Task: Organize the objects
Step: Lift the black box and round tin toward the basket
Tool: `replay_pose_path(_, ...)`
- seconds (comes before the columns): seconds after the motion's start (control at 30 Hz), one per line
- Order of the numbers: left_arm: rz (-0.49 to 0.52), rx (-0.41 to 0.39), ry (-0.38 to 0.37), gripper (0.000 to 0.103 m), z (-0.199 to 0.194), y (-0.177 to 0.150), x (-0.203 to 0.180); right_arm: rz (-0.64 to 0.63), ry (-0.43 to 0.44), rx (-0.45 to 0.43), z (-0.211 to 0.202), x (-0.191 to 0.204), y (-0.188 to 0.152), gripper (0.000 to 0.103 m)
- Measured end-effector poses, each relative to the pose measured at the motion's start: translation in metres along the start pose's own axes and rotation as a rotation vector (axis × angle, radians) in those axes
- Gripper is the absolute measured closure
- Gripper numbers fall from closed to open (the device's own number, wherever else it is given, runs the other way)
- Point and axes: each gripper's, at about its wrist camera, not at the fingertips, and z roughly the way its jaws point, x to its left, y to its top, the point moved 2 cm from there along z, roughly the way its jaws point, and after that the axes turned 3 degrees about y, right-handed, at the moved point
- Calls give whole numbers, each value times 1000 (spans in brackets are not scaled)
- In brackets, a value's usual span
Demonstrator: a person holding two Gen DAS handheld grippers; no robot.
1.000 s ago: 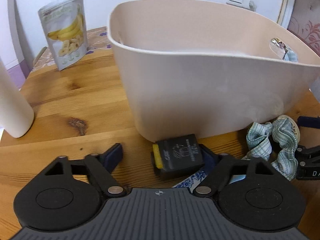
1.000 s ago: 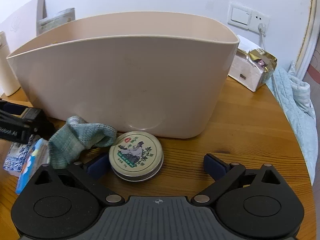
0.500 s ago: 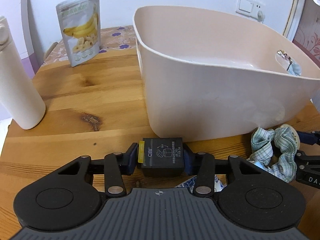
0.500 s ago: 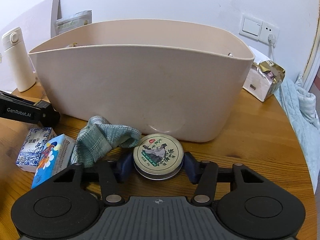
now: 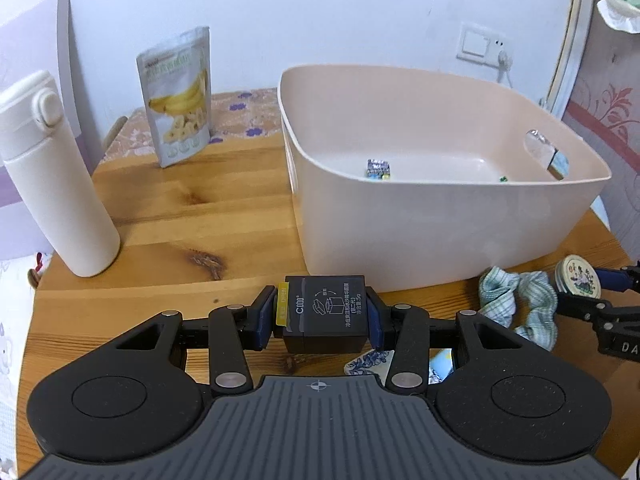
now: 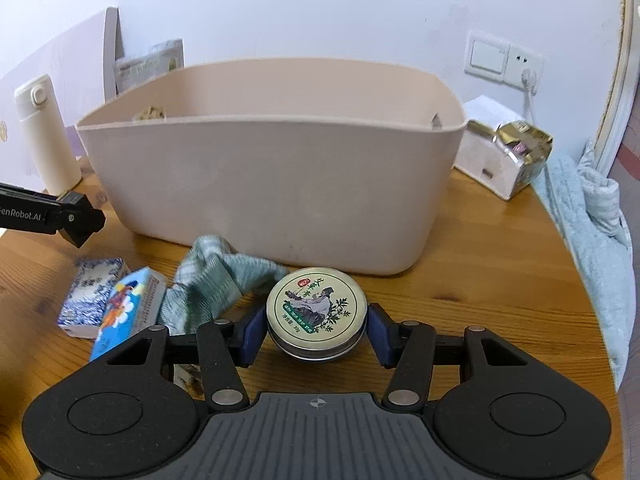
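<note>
A small black box (image 5: 325, 313) with a yellow tab hangs above the wooden table (image 5: 168, 216), gripped between the blue pads of my left gripper (image 5: 320, 318). The round green-and-cream tin (image 6: 317, 310) is clamped in my right gripper (image 6: 317, 334), raised slightly off the table; the same tin (image 5: 577, 277) shows at the right edge of the left wrist view. Behind both stands the beige plastic bin (image 5: 440, 200), also bin (image 6: 272, 184), holding a few small items on its floor. A green checked cloth (image 6: 212, 280) lies crumpled in front of the bin.
A white bottle (image 5: 52, 176) stands at the left. A banana chip pouch (image 5: 176, 96) leans against the wall. Two small printed boxes (image 6: 112, 304) lie left of the cloth. A white box with a gold bag (image 6: 508, 152) sits at the right, and light blue fabric (image 6: 592, 220) drapes past the table edge.
Both grippers closed, the left on the black box and the right on the tin. Both have since lifted their objects, so more of the bin's inside shows.
</note>
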Motion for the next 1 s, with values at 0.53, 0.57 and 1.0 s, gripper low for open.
replay_pose_path(0.53,-27,-139,-78,57,-64,26,1,-6,-25,-154,-57,-4,21,52)
replay_pose_path(0.57,-27,-145,-82,57,-67,27,0,-8,-26,-160,-60,-4,23,52)
replay_pose_path(1.0,7,-206,-66,57,-76,50,-8,-16,-24,-258,-88,-3,47,52)
